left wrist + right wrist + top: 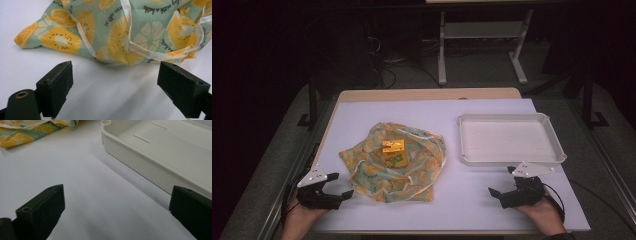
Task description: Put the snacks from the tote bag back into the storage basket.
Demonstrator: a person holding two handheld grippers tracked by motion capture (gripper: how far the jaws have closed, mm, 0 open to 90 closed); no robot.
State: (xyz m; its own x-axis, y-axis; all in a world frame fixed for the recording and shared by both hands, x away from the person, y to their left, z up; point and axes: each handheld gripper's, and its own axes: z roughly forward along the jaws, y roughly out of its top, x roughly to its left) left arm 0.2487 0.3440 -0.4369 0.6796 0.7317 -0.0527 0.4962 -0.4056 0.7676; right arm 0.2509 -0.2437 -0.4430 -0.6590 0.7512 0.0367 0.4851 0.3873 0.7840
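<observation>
Two grippers idle | left gripper (338, 185) and right gripper (501, 181) gape, empty | bag (394, 162) mid-frame, tray (464, 145) right | I'd pinch the bag's trimmed hem squarely.

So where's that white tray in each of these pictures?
High view: the white tray sits right of centre, beside the citrus-print cloth.
Left gripper view: I can't find the tray there; the cloth runs across the top.
Right gripper view: the tray fills the upper right.
Shared landmark: the cloth, also at the right gripper view's top left.
</observation>
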